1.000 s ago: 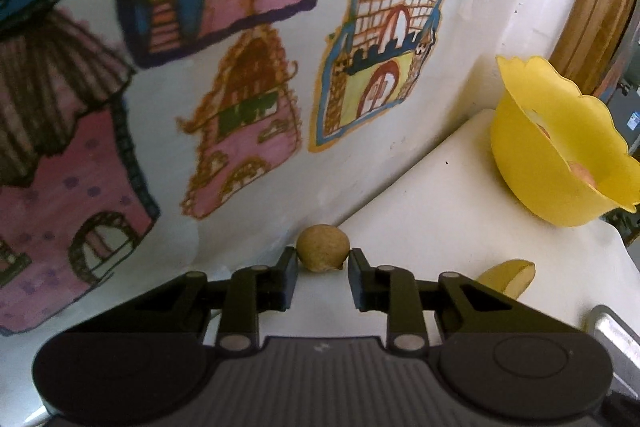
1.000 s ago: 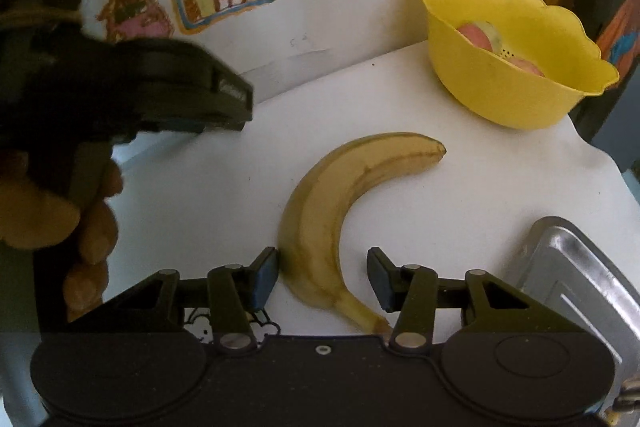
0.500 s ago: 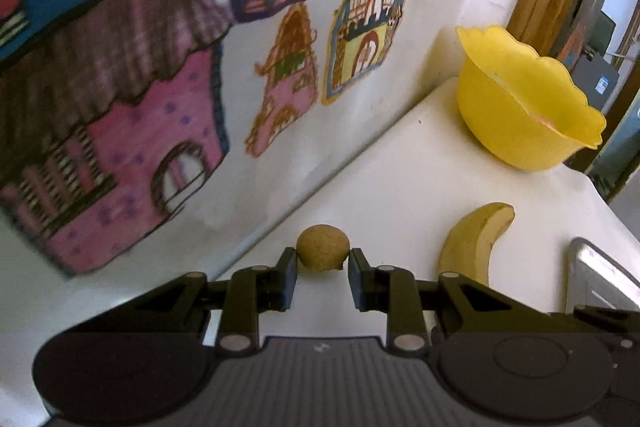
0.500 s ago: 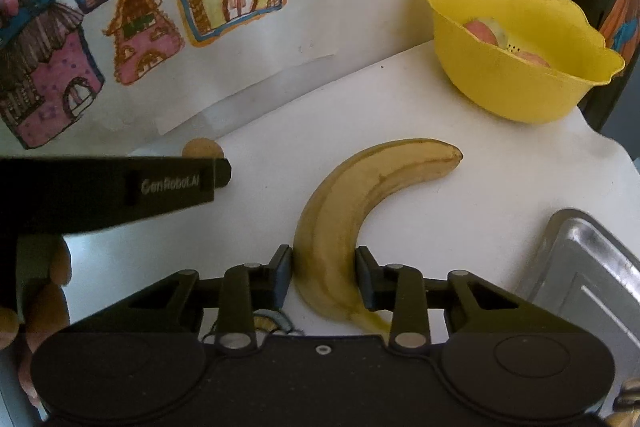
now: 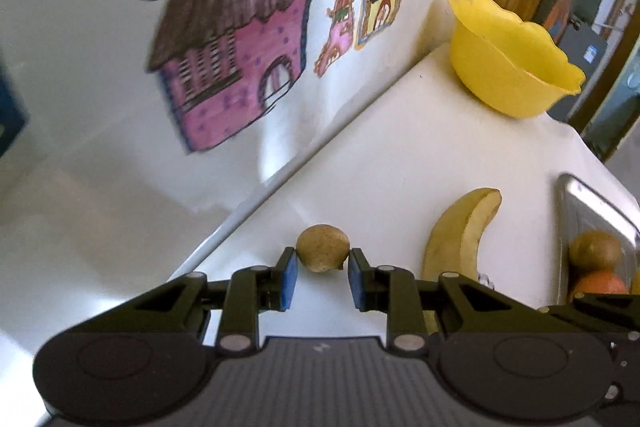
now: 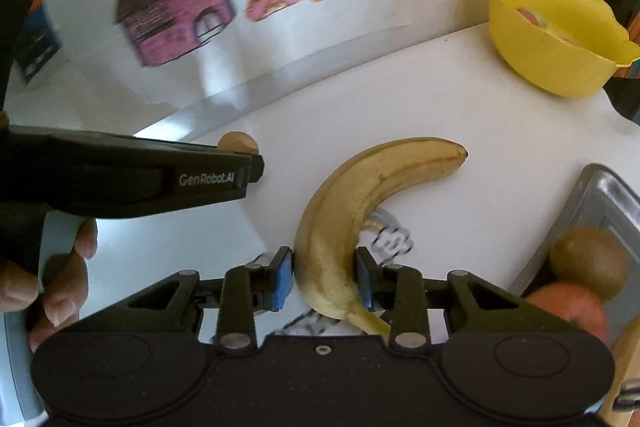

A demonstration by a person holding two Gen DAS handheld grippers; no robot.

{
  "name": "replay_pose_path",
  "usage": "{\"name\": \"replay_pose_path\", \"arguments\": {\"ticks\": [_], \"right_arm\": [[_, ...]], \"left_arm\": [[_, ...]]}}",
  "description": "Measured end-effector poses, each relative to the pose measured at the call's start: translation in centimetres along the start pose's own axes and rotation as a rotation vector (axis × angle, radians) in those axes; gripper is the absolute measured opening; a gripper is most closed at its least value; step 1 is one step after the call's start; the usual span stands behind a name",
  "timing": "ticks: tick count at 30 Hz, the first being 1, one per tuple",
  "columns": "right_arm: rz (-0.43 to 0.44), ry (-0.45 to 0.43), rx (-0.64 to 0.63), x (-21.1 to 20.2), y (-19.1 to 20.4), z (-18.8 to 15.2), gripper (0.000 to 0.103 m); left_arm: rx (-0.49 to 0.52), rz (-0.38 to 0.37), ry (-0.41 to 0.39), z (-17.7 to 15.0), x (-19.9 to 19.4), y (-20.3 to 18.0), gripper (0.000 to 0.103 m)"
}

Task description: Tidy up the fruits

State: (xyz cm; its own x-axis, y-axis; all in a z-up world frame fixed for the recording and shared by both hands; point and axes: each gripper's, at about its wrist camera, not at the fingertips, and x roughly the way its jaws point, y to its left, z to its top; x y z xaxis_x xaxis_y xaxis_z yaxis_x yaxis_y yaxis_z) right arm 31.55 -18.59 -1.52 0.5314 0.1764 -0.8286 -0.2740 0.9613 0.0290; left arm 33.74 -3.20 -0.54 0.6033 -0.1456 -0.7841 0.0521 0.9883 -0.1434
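Note:
My left gripper (image 5: 322, 269) is shut on a small round brown fruit (image 5: 322, 247), pinched at its blue fingertips above the white table (image 5: 400, 155) near the wall. My right gripper (image 6: 324, 279) is shut on the stem end of a yellow banana (image 6: 360, 187), which curves up and right over the table. In the right wrist view the left gripper (image 6: 250, 169) reaches in from the left, the brown fruit (image 6: 238, 143) showing at its tip. The banana (image 5: 460, 239) also lies to the right in the left wrist view.
A yellow scalloped bowl (image 6: 560, 59) with pinkish fruit (image 6: 532, 17) stands at the far right corner. A metal tray (image 6: 600, 195) at the right edge holds a kiwi (image 6: 588, 263) and an orange (image 6: 568, 311). The wall behind carries house drawings. A hand (image 6: 60, 287) grips the left tool.
The right gripper's fingers closed onto the banana. The left gripper, still holding the brown fruit, drew back from the wall and swung so the table, banana and tray came into view.

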Motion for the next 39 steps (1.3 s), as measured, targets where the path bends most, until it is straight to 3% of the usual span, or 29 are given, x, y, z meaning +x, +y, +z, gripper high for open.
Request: {"name": "replay_pose_path", "arguments": {"ticks": [9,16,23,28,35,39], "right_arm": [[-0.028,-0.024,0.006,-0.7,1.9,-1.7,0.038],[-0.052,-0.08,0.059,-0.4,1.7,-2.2,0.048],[-0.072,-0.153,0.094,-0.1,1.6,-3.0,0.054],[-0.076,-0.168,0.112,0.1,1.5,-3.1,0.056],[-0.085,-0.19,0.12,0.4,1.7,-3.1,0.06],[-0.093,-0.2,0.115,0.5,1.9,-3.1,0.06]], "left_arm": [[0.055,-0.013,0.022,-1.2,-1.8,0.9,0.031],[0.074,-0.042,0.019,0.2,-0.2,-0.6,0.048],[0.094,-0.044,-0.011,1.9,1.6,-1.6,0.053],[0.104,-0.037,-0.026,3.0,2.9,-2.6,0.053],[0.195,-0.022,-0.039,1.8,2.9,-3.8,0.047],[0.188,-0.023,-0.04,2.0,3.0,-3.7,0.046]]}}
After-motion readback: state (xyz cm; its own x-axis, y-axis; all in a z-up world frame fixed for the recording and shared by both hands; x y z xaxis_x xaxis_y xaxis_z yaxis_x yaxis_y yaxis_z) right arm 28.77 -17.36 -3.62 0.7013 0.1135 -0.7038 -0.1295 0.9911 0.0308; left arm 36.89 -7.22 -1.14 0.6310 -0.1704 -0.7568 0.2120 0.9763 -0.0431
